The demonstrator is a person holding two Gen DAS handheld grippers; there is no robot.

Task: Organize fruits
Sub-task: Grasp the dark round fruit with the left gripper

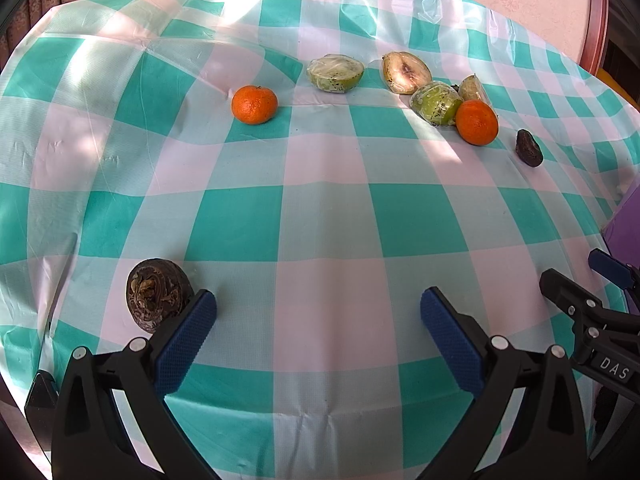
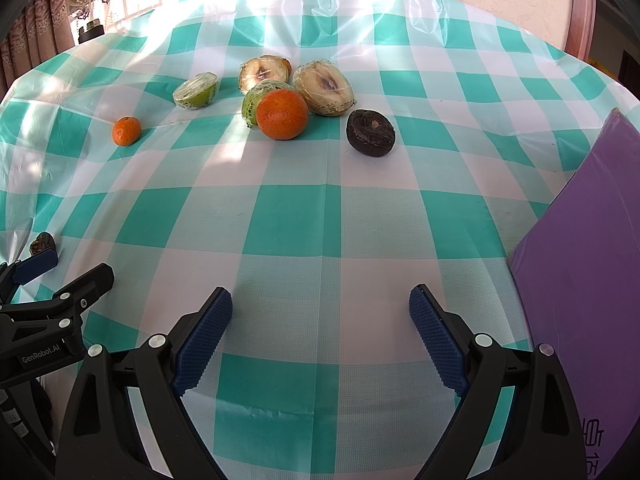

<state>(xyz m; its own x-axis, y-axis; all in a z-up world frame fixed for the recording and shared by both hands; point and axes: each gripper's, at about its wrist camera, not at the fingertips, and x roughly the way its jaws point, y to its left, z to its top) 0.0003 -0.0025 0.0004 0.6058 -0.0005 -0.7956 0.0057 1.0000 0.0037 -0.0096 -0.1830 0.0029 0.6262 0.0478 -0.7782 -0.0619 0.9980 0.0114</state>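
Observation:
Two oranges lie on the checked cloth: one alone [image 1: 254, 104] [image 2: 126, 131], one [image 1: 477, 122] [image 2: 282, 114] against a wrapped green fruit half [image 1: 436, 103] [image 2: 256, 98]. Another wrapped green half [image 1: 335, 73] [image 2: 197, 90] and two wrapped pale halves with dark cores [image 1: 406, 72] [image 2: 324, 88] [image 2: 264, 73] lie behind. One dark brown fruit [image 1: 529, 148] [image 2: 371, 133] sits to the right. A second [image 1: 158, 294] [image 2: 42, 242] touches my left gripper's left finger on its outer side. My left gripper [image 1: 318, 316] and right gripper [image 2: 320, 312] hover open and empty over the near cloth.
A purple box [image 2: 592, 264] [image 1: 624, 224] stands at the right edge of the table. A dark jar [image 2: 91, 30] sits at the far left corner by curtains. The right gripper's body [image 1: 592, 312] shows at the left view's right side.

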